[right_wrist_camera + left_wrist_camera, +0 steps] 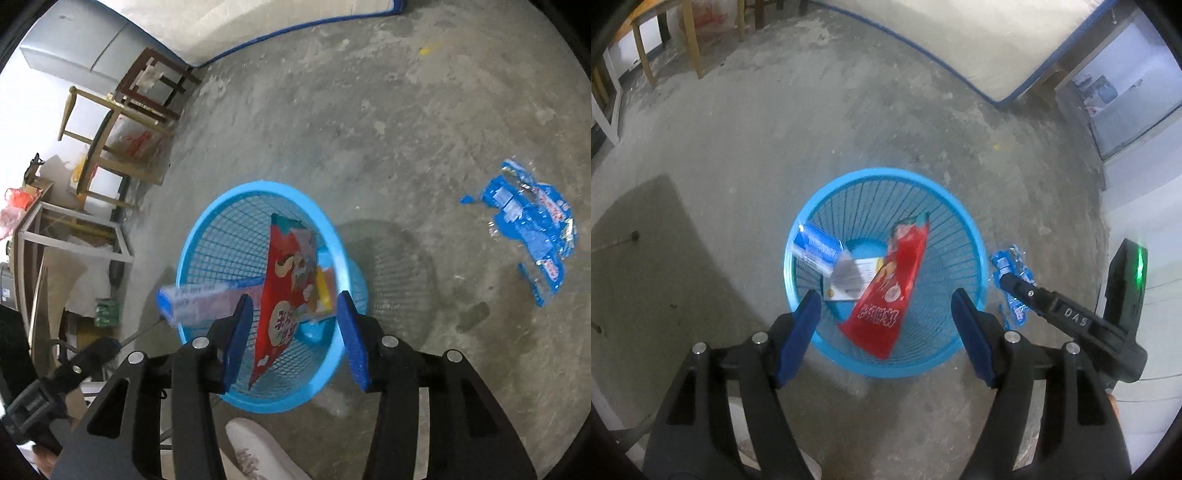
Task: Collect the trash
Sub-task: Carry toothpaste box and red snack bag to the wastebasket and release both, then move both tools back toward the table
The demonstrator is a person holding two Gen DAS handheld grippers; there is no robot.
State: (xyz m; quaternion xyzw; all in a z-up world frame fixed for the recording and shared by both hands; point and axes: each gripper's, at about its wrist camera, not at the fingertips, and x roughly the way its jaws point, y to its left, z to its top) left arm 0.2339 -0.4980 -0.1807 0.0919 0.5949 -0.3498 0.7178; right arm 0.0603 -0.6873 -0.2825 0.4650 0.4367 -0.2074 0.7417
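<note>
On the left of the left wrist view, wooden chairs [690, 40] stand at the far edge of the concrete floor [775, 140]. The left gripper [884, 321] hangs above the blue mesh basket [827, 201] with its blue-padded fingers [798, 332] spread wide apart and nothing between them. Inside the basket, a blue and white box [816, 249] leans against the left wall, a pale card packet [849, 277] lies near the bottom, and a red snack bag [890, 288] stands tilted, its lower end over the near rim. Just right of the basket, a crumpled blue wrapper [1010, 264] lies on the floor, partly hidden behind the black body of the right gripper [293, 328]. A mattress [960, 40] with blue edging lies at the far right.

In the right wrist view, the right gripper is likewise wide open and empty over the basket's near rim, and the wrapper lies well apart to the right. A white shoe [258, 454] shows at the bottom edge.
</note>
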